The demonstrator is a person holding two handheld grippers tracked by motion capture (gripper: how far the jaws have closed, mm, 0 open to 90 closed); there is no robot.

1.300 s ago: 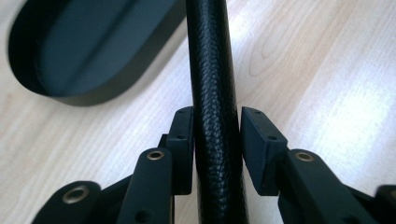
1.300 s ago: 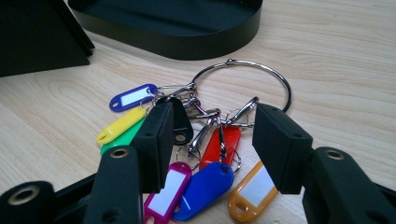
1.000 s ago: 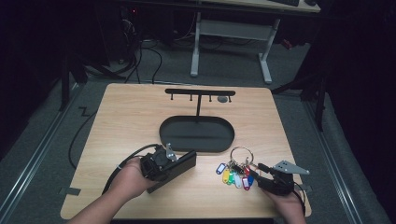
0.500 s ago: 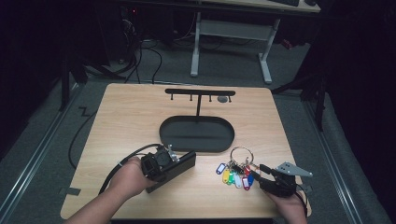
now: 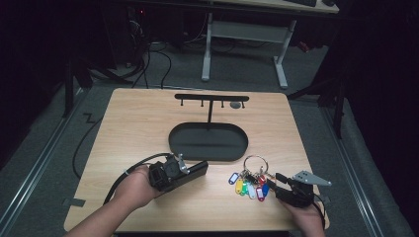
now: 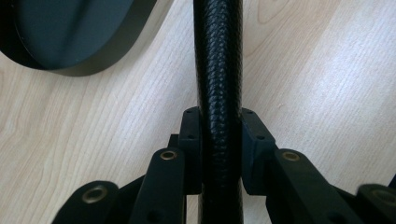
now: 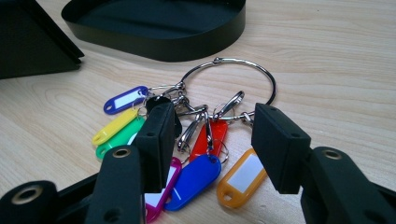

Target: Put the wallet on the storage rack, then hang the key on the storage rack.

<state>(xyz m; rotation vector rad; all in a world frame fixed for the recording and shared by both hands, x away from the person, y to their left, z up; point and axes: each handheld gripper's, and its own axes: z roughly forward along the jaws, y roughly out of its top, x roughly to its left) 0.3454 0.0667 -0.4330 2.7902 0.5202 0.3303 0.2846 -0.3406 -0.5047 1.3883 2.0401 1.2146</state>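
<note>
On the wooden worktop [image 5: 138, 128], one black oval tray [image 5: 207, 142] with a hook stand sits centre. At its near left, the left claw [image 5: 195, 169] is pinched on one black textured case [image 6: 218, 93]. Near right lies one bunch of keys [image 5: 249, 180]: one large ring [image 7: 233, 88], seven coloured tags counted; the right claw [image 7: 210, 144], spread, straddles it.

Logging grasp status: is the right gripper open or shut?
Open. The right gripper has its jaws apart around the key ring, not clamping it.
</note>
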